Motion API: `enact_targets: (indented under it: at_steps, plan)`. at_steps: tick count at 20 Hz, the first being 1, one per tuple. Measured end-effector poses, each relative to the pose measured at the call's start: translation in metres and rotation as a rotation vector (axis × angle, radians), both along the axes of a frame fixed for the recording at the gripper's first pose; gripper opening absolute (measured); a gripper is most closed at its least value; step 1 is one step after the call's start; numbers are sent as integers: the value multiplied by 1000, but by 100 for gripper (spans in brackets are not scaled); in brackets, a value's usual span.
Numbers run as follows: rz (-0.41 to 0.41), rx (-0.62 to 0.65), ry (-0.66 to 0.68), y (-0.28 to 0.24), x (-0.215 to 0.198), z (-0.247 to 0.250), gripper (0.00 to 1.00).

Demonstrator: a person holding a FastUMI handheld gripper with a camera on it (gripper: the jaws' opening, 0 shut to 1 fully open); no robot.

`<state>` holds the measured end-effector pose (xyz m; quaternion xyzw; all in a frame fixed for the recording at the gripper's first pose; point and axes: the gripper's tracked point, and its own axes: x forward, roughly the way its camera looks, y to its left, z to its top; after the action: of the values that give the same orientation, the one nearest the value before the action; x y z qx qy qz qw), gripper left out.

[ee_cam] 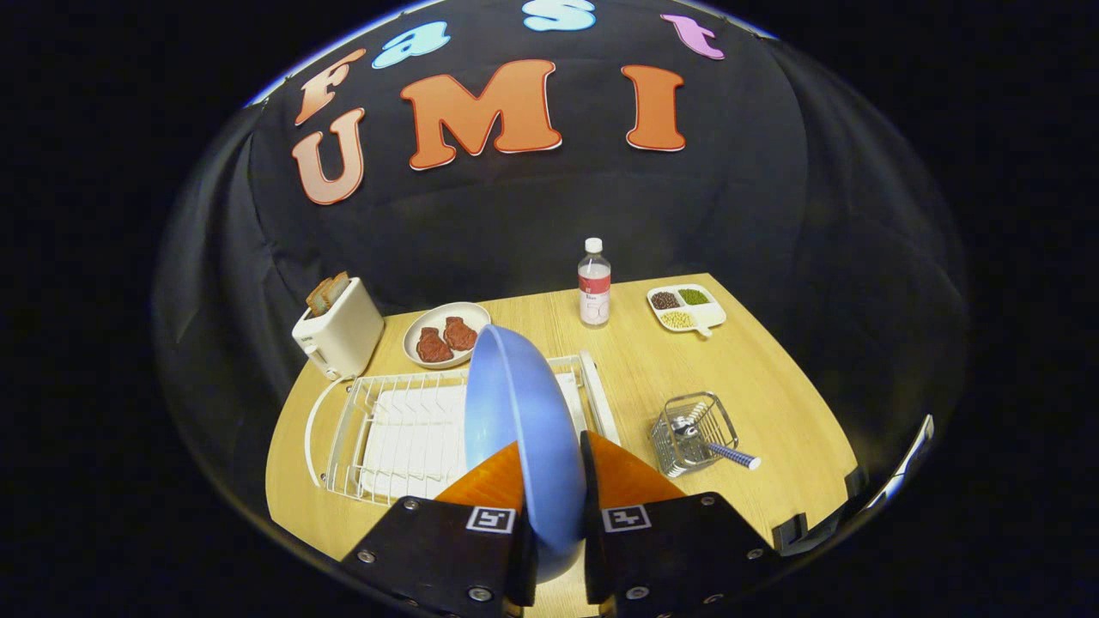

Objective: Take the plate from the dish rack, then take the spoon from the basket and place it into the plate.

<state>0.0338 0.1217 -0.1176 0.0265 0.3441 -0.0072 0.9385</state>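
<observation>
Your tool is clenched on the blue plate: the plate stands on its edge between the two fingers, and both fingers press on its sides. The plate rises ahead of the fingers and is held above the white dish rack, which lies on the wooden tabletop just ahead of the tool and to its left. I cannot tell if the plate touches the rack.

To the right of the tool, near the fingers, you see the wire basket. The spoon lies in it, and its handle sticks out over the basket's rim toward the right.

Beyond the rack, a white toaster with bread slices in it stands at the left. Beside it is a round plate with two brown pieces of food. Farther on the right stands a bottle with a white cap, and next to it a divided tray with three small portions.
</observation>
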Motion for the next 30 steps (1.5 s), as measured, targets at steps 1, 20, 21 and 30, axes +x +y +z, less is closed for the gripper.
enact_targets:
  at_steps: [1,20,21,30]
  plan:
    - [3,33,10,1,-12,-5,22]
    - [-72,567,242,30,-143,-156,22]
    - [-76,582,253,33,-141,-161,22]
    - [-70,700,326,51,-141,-193,23]
